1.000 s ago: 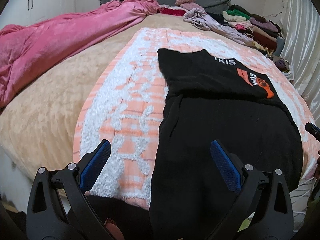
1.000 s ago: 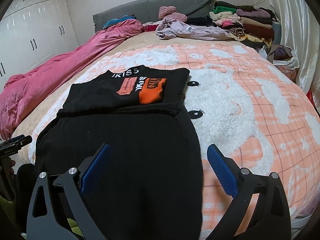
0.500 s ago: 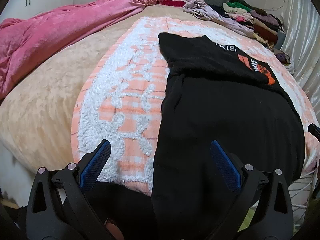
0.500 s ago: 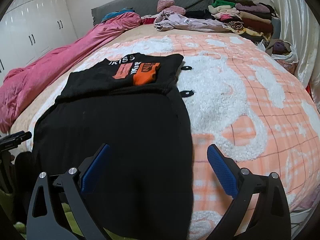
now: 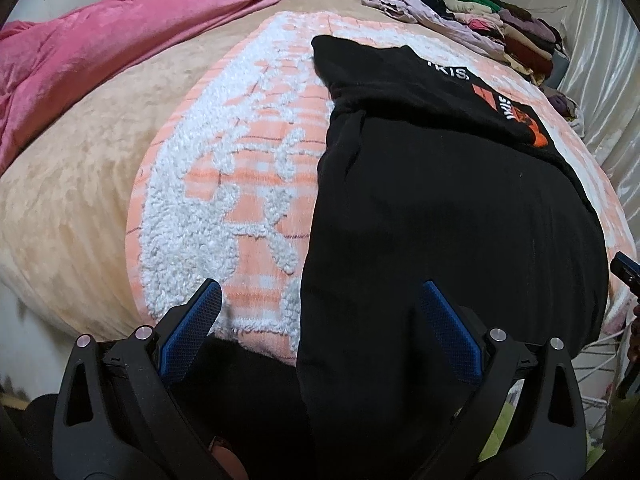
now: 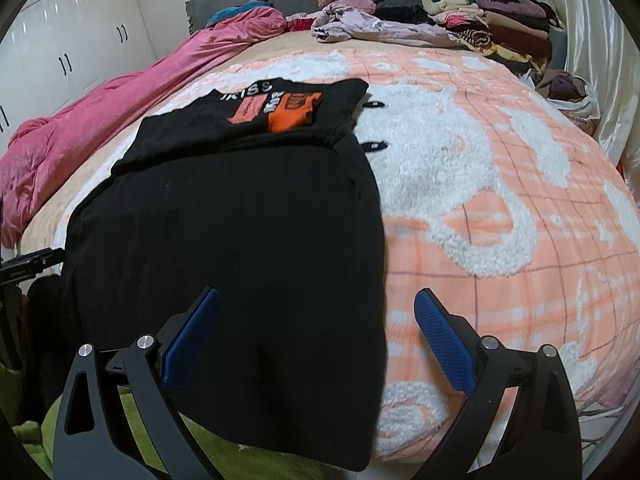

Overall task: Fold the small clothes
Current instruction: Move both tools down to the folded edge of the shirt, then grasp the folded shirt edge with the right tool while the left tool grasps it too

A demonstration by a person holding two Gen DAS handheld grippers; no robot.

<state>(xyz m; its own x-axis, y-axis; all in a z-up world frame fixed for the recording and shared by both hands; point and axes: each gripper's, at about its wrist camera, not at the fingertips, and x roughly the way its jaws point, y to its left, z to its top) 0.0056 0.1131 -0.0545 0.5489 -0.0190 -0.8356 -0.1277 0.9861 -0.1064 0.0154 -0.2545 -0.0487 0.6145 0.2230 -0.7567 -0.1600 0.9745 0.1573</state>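
We see a black garment point(image 5: 440, 208) lying flat on a peach and white fleece blanket point(image 5: 240, 168) spread over a bed, its near edge hanging over the bedside. Its far end is folded back toward us, showing white lettering and orange patches point(image 6: 280, 110). Our left tongs point(image 5: 320, 328) are spread wide, holding nothing, over the garment's left edge. Our right tongs point(image 6: 316, 334) are likewise spread wide and empty, over its right edge. A pink quilt point(image 6: 120, 108) lies along the bed's left side, and stacked clothes point(image 6: 480, 20) sit by the headboard.
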